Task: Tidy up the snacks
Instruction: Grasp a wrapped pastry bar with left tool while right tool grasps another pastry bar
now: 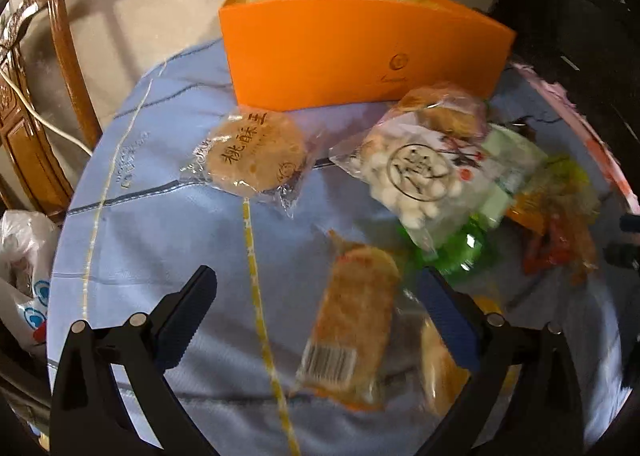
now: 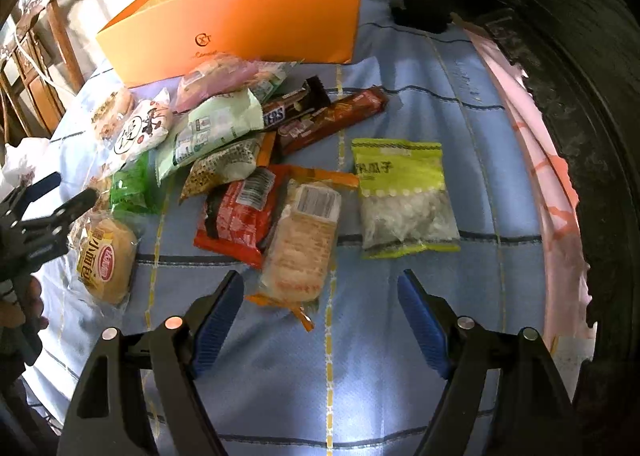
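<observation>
Both tongs, the left gripper and right gripper, hang spread and empty over the loose snack packets, probably because the open orange box waits behind for them.

Heap of wrapped snacks flat on blue cloth before upright open orange box.

Each gripper, left and right, has black angular arms with round silver screws and blue ribbed pads. Bare skin, probably the hand, shows blurrily.
</observation>
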`<action>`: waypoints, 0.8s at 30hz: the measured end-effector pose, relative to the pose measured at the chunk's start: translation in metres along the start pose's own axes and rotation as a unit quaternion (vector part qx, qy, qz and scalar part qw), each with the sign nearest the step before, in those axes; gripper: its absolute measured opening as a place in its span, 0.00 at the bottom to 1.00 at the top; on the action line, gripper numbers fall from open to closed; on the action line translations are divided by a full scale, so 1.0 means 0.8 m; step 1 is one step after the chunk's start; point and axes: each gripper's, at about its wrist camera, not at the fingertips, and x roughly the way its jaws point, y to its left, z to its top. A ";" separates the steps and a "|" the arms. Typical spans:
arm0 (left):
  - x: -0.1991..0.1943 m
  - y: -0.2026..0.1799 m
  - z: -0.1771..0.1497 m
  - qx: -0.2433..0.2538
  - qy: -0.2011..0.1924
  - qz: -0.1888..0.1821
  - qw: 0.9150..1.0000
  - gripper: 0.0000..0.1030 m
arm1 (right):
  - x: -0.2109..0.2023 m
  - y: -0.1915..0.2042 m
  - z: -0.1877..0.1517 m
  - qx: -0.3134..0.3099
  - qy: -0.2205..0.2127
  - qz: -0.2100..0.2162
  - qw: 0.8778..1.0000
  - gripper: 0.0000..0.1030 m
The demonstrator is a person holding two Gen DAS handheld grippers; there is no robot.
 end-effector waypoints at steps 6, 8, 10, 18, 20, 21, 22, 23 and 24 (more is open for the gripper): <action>0.025 0.019 -0.015 -0.034 0.047 0.021 0.998 0.96 | 0.016 0.009 0.013 -0.008 -0.001 -0.001 1.000 0.77; 0.020 0.027 -0.024 -0.039 0.042 0.029 0.998 0.96 | 0.022 0.010 0.016 -0.004 -0.002 0.001 1.000 0.77; 0.014 0.032 -0.033 -0.031 0.031 0.036 0.998 0.95 | 0.029 0.011 0.019 -0.001 0.001 0.004 1.000 0.77; -0.002 0.012 -0.040 -0.001 0.015 0.024 1.000 0.66 | 0.075 0.017 0.009 0.009 0.035 0.008 0.999 0.77; -0.005 0.011 -0.041 -0.003 0.016 0.018 1.000 0.58 | 0.071 0.017 0.008 -0.001 0.031 0.011 0.999 0.61; -0.007 0.011 -0.043 -0.005 0.017 0.014 1.000 0.57 | 0.065 0.017 0.008 -0.005 0.034 0.021 0.999 0.37; -0.009 0.011 -0.045 -0.008 0.018 0.011 1.000 0.54 | 0.063 0.013 0.007 0.002 0.041 0.038 0.998 0.37; -0.012 0.012 -0.048 -0.012 0.019 0.008 1.000 0.52 | 0.060 0.006 0.005 0.016 0.046 0.060 0.997 0.37; -0.015 0.013 -0.050 -0.014 0.019 0.005 1.000 0.51 | 0.058 0.003 0.003 0.018 0.045 0.064 0.997 0.36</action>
